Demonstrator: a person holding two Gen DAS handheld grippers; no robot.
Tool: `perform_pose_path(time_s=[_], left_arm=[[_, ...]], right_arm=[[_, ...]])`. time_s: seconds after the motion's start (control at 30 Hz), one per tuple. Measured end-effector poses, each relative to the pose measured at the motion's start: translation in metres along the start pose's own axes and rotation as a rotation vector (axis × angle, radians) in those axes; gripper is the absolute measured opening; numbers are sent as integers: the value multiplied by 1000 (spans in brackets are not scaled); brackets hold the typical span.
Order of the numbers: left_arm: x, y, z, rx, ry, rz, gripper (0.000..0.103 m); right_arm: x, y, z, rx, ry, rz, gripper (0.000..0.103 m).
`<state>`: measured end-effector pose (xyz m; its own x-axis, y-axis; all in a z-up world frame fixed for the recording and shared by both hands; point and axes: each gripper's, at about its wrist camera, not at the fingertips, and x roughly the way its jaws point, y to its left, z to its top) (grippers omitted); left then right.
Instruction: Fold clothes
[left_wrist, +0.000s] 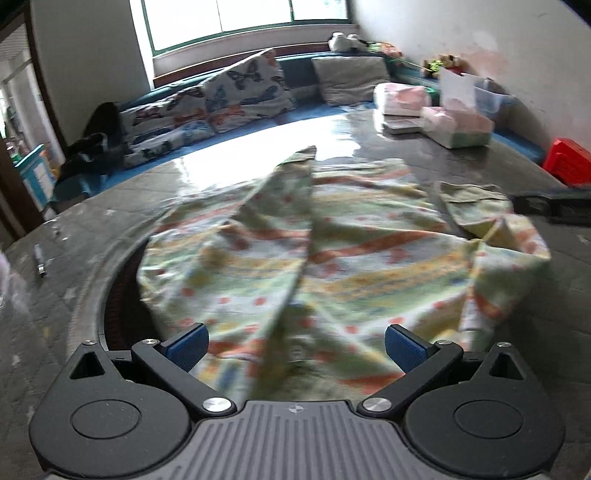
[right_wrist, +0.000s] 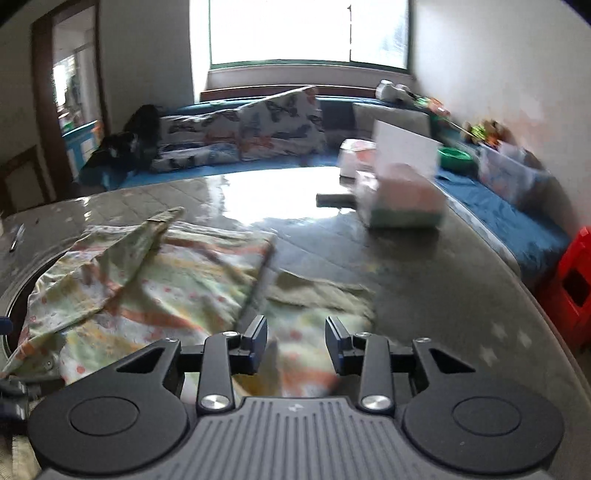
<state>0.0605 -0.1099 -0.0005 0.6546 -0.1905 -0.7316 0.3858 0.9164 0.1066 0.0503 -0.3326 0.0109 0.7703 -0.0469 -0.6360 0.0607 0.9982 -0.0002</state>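
Garment (left_wrist: 332, 236) lies rumpled mid-table (left_wrist: 461, 155). Left gripper (left_wrist: 295, 347) gapes wide; right gripper (right_wrist: 295, 343) stands parted, apparently holding nothing.

Both grippers look black with ribbed grey bases, silver screws and what seem blue-padded fingers (left_wrist: 188, 341).
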Motion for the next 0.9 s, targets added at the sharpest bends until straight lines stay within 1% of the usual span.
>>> perform_pose_path(time_s=[0.1,0.23,0.37,0.53,0.57,0.6,0.63,0.7,0.77,0.9], left_arm=[[-1,-13,-1,18,-2,-44,103],[-2,-21,-2,18,-3,-106,103],[-2,-25,-2,18,-5,-138,103],[-4,-24,-2,6,-8,-179,103],[-4,-25,-2,6,-8,-183,103],[-3,-25,-2,6,-5,-187,103],[-3,-25,-2,4,-4,-190,103],[-2,-24,-2,-2,-1,-195,103],[-1,-22,-3,-11,2,-202,103],[3,-22,-6,-10,17,-219,103]], right_arm=[[27,4,10,-12,31,9,35],[56,4,20,-8,67,19,35],[79,6,23,-10,95,39,35],[81,3,22,-19,89,15,34],[81,2,21,-20,88,9,32],[81,2,21,-22,86,3,24],[81,1,20,-24,84,-3,21],[80,0,20,-28,80,-15,9],[75,-5,18,-24,69,-27,7],[37,-30,14,23,9,-57,6]])
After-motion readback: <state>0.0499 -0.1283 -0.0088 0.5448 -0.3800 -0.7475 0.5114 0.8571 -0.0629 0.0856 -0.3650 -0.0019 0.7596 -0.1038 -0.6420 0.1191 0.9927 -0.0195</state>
